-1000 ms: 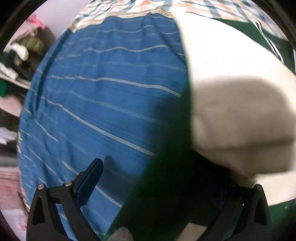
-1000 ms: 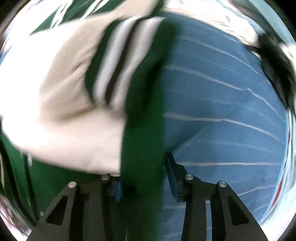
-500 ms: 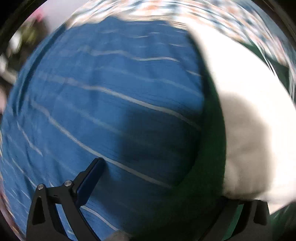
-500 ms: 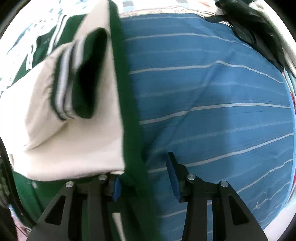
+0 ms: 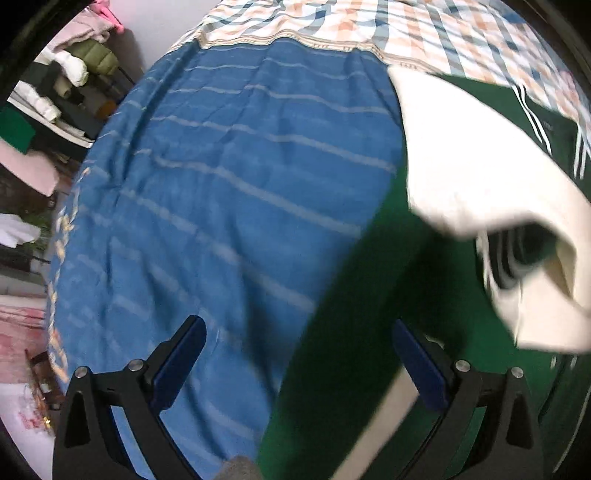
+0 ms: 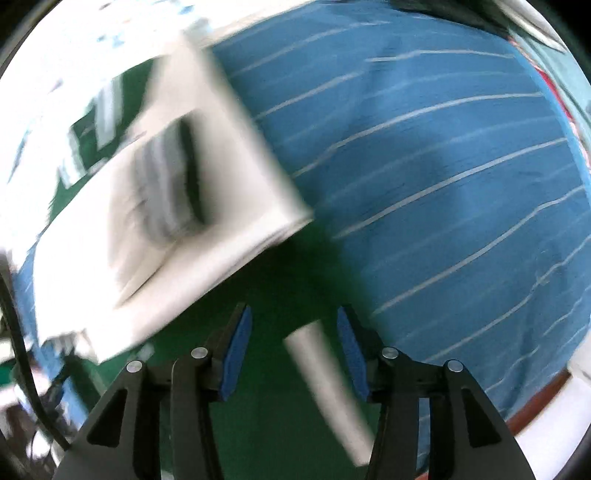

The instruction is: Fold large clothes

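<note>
We are in the middle of the folding. The big green and white jacket point(image 5: 461, 177) lies on the blue striped bedspread point(image 5: 229, 192), on the side of the bed near the checked sheet point(image 5: 369, 26). One white sleeve point(image 5: 517, 258) is laid over the green body, so we think at least one fold is made. The jacket does not look like a small neat bundle, so we think more folds are left.

The jacket is dark green with white sleeves and striped cuffs. It looks soft and thick. Part of it is blurry.

Our left gripper point(image 5: 299, 362) is wide open and holds nothing; green cloth lies under it. Our right gripper point(image 6: 293, 354) is open too, over the green cloth point(image 6: 280, 280) and a white stripe, gripping nothing.
</note>
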Available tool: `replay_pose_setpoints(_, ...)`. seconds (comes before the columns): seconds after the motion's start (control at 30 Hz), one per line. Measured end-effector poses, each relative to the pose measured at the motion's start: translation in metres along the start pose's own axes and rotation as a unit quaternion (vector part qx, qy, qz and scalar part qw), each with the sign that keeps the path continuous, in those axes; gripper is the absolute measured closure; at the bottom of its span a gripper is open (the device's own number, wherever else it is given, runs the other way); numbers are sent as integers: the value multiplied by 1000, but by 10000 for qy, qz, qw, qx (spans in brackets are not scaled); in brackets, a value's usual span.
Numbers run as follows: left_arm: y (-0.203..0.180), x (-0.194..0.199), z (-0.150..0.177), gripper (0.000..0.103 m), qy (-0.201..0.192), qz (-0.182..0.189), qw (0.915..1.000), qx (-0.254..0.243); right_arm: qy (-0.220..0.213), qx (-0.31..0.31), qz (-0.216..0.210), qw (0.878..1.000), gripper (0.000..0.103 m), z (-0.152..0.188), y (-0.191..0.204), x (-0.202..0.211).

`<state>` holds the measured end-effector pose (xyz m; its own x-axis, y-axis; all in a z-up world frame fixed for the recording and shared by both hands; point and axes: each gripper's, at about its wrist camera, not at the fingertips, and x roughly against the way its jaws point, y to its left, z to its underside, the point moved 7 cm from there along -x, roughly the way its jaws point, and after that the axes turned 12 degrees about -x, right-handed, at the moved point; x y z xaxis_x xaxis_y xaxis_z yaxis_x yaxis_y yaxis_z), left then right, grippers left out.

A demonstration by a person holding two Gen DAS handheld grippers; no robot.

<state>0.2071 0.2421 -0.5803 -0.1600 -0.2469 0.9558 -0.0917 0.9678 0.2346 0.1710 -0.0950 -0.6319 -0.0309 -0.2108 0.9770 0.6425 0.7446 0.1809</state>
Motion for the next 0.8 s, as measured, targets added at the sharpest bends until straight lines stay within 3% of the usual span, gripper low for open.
replay_pose_setpoints(0.1,-29,12,-5,0,-121,471,9987,142,578,554,-673,9945,52,59,61,-18)
replay_pose_setpoints(0.17,-63,23,-17,0,-292,790,9962,235,739,815,-797,9907,53,86,87,-42)
replay_pose_setpoints(0.23,-85,20,-38,0,-413,798,9955,313,801,908,-872,9888,53,88,105,-55)
replay_pose_setpoints(0.3,-96,9,-56,0,-461,562,9964,436,776,971,-972,9875,53,81,119,-65)
replay_pose_setpoints(0.4,-81,-21,-62,0,-280,146,9957,865,976,903,-1233,9834,53,68,144,-85)
replay_pose_setpoints(0.5,-59,-38,-48,0,-67,382,9894,1399,1139,536,-1469,9811,52,61,158,-96)
replay_pose_setpoints(0.57,-49,-41,-42,0,23,412,9881,1483,996,379,-1601,9813,41,48,146,-88)
replay_pose_setpoints(0.7,-42,-43,-36,0,106,332,9904,1334,425,-36,-1795,9828,40,14,101,-44)
replay_pose_setpoints(0.8,-41,-46,-39,0,146,285,9908,1316,-264,-210,-1616,9863,40,-30,57,-7)
